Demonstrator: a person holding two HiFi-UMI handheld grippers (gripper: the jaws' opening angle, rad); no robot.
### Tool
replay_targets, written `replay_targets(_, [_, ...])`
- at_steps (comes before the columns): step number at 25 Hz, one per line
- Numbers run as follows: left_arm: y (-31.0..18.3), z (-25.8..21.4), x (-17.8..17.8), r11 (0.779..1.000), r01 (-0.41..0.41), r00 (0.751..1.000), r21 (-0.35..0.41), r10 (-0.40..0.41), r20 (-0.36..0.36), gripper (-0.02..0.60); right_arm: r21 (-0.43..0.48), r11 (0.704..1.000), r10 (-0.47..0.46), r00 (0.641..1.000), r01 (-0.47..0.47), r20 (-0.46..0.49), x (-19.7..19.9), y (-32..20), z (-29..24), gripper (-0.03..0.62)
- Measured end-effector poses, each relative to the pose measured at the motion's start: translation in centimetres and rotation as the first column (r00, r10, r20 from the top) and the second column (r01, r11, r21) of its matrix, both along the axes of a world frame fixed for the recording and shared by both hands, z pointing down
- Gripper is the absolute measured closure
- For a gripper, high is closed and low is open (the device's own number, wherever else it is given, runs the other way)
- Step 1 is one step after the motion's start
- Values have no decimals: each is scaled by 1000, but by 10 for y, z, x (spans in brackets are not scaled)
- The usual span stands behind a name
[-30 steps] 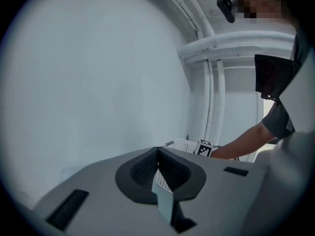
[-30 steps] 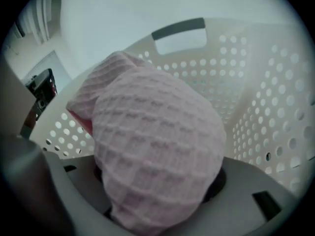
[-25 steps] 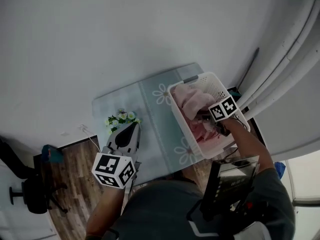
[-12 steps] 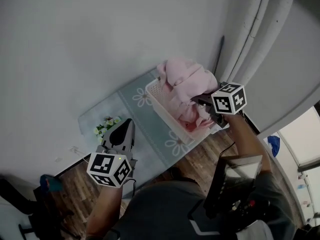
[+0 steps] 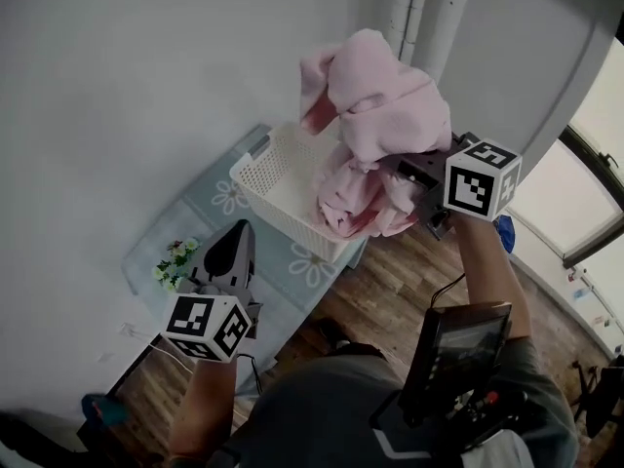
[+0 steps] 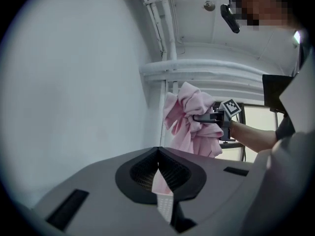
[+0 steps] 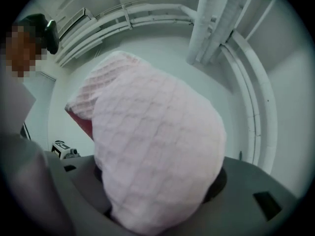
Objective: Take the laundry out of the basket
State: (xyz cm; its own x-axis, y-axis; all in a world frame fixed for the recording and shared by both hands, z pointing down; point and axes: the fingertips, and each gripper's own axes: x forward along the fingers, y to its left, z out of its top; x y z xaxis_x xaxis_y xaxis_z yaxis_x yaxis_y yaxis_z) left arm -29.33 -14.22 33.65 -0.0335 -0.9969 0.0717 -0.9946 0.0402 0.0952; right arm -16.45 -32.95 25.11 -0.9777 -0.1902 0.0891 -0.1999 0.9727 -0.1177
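Note:
My right gripper is shut on a bundle of pink laundry and holds it high above the white plastic basket. The cloth's lower folds hang over the basket's near right corner. The basket's left half shows bare mesh. In the right gripper view the quilted pink laundry fills the space between the jaws and hides them. My left gripper hovers over the table left of the basket, jaws together and holding nothing. The left gripper view shows the lifted pink laundry and the right gripper beyond my left gripper.
The basket stands on a table with a pale green floral cloth. A small bunch of flowers lies at the table's left. White pipes run up the wall behind. Wooden floor lies to the right, below a window.
The right gripper has risen from inside the basket and carried the pink laundry up and out. The left gripper has stayed over the table.

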Motion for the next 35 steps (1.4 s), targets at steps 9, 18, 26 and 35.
replay_targets(9, [2,-67,170,974,-208,977,90,202,73,574,21,984,172,975,-177,143,211,72,-95,292])
replay_targets(18, [-65,-40,177,931,-358,934,68,357,33,574,-41,944,328,932,-326,155,229,41,-59,292])
replay_targets(26, [-94,-29,189,905,-421,907,54,421,18,574,28,894,444,893,-447,77,244,31,-28,291])
replay_targets(35, [-85,-7,208,907,-420,908,30,420,7,574,26,829,557,828,-559,62,259,45,38,290])
